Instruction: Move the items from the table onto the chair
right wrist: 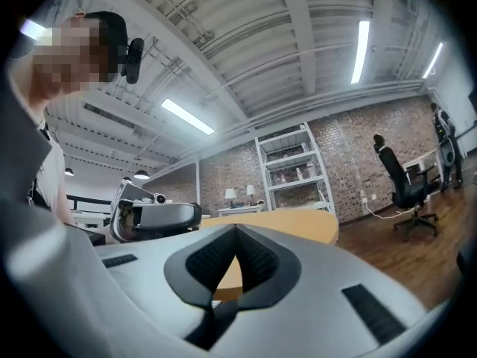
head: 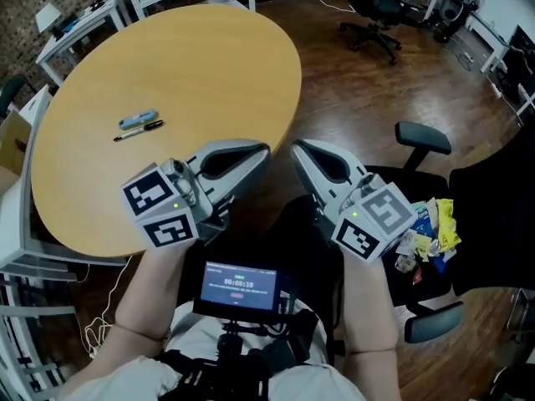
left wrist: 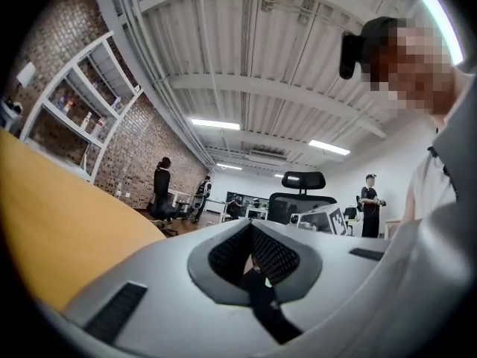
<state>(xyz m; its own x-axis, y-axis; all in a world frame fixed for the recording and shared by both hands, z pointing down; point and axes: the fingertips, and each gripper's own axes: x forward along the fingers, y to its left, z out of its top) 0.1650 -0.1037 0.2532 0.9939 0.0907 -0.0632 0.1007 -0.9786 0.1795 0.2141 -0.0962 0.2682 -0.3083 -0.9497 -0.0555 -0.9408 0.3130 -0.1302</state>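
On the round wooden table (head: 192, 57) lie a blue item (head: 137, 120) and a black pen (head: 139, 130). To the right stands a black chair (head: 423, 137) with several colourful packets (head: 430, 229) on its seat. My left gripper (head: 263, 150) is held off the table's near edge, shut with nothing in it; its jaws (left wrist: 250, 226) meet at the tip. My right gripper (head: 296, 147) is beside it, tip close to tip, also shut and empty (right wrist: 236, 230). Both point level. The table edge (right wrist: 276, 222) shows beyond the right jaws.
A small screen (head: 238, 286) is strapped to the person's chest below the grippers. Another office chair (head: 376, 11) stands on the wooden floor at the back. White desks (head: 79, 19) line the far left. People (left wrist: 162, 189) stand far off by a brick wall.
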